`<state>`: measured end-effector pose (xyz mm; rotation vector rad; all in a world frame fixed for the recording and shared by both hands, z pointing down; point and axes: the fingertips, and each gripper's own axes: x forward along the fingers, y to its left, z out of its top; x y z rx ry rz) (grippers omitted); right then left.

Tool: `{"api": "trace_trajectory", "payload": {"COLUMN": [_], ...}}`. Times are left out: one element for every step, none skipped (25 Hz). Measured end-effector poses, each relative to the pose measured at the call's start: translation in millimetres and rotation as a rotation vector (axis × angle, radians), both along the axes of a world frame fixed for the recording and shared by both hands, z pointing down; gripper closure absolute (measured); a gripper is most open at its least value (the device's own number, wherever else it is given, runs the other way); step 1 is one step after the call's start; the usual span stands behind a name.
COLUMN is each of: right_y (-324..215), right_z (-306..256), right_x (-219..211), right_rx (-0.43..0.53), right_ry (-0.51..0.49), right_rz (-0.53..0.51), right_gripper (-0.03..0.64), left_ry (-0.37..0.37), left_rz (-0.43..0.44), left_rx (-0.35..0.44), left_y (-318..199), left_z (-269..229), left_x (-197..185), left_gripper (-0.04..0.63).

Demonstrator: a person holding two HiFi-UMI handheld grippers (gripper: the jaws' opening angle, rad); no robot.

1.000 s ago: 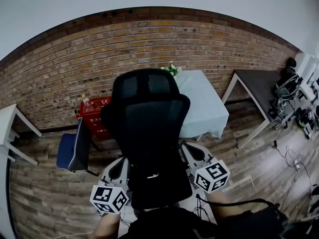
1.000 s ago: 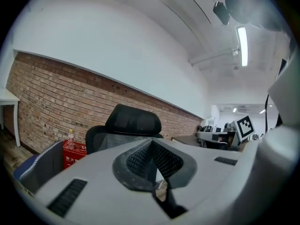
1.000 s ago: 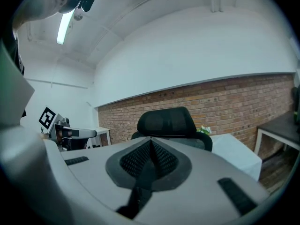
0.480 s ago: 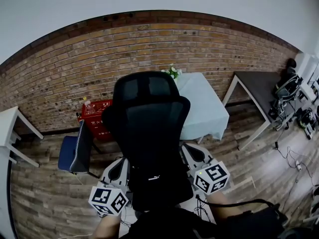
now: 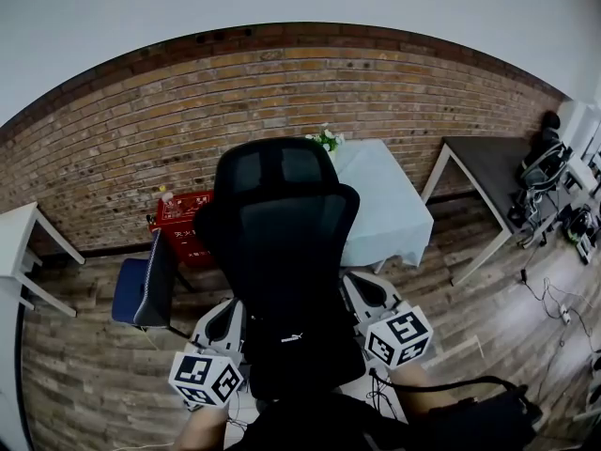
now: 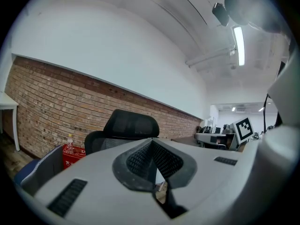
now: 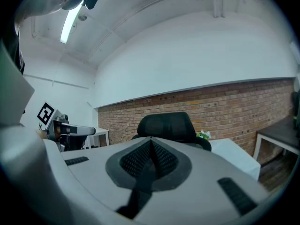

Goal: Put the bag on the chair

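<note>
Brickwork (image 5: 131,139) rose behind the black mesh chair (image 5: 282,224). I saw the black bag (image 5: 300,350) hanging against the chair's lower back, with my left hand-held gripper (image 6: 152,154) and right hand-held gripper (image 7: 150,156) either side of the chair, each clamped on a dark strip of the bag.

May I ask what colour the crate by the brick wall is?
The crate is red, clearest in the head view.
</note>
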<state>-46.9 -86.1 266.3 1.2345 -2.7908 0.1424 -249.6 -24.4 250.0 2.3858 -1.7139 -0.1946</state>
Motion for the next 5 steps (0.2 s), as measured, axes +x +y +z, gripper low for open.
{"api": "trace_trajectory", "payload": {"right_y": [-0.2,-0.4,-0.7,-0.9,-1.2], "right_z": [0.3,0.3,0.1,-0.1,-0.4], "right_x": [1.2,2.5,3.9,5.2,6.4], "right_rx": [0.0,0.0,0.001,0.001,0.001], "right_ry": [0.0,0.0,0.0,0.0,0.0], "right_rz": [0.0,0.002,0.004,0.006,0.008], "right_gripper": [0.6,0.6,0.598,0.6,0.6], "left_ry": [-0.002,-0.002,-0.002,0.0,0.002], "left_rz": [-0.001,-0.002,-0.002,-0.003,-0.004], "left_rx": [-0.001,-0.005,-0.009,-0.015,-0.021], "left_y": [0.3,0.6,1.0,1.3,1.7], "left_z": [-0.1,0.0,0.1,0.3,0.6], "left_x": [0.7,1.5,2.4,3.4,4.3], "left_gripper": [0.584,0.584,0.584,0.584,0.584]}}
